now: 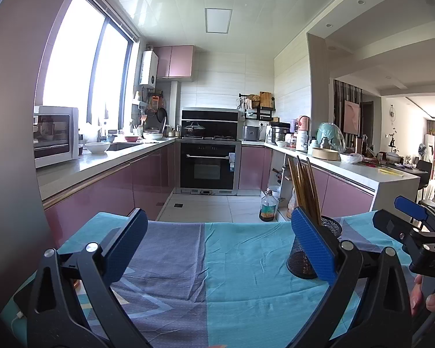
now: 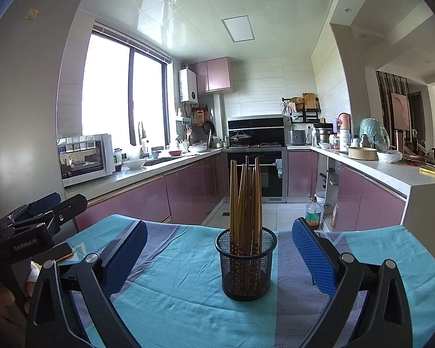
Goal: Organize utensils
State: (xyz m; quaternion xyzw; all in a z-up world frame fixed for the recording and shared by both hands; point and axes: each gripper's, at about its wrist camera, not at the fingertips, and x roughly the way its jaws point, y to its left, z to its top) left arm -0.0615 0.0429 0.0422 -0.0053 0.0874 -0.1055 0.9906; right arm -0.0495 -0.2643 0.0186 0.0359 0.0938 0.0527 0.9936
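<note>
My left gripper (image 1: 217,249) and right gripper (image 2: 219,256) both hang with jaws wide apart, holding nothing. Ahead of the right one, the mesh cup (image 2: 246,264) stands upright on the blue cloth (image 2: 174,275), chopsticks (image 2: 245,197) bunched inside. I see no loose utensils, so I judge sorting done or unstarted; next I'd find strays.
</note>
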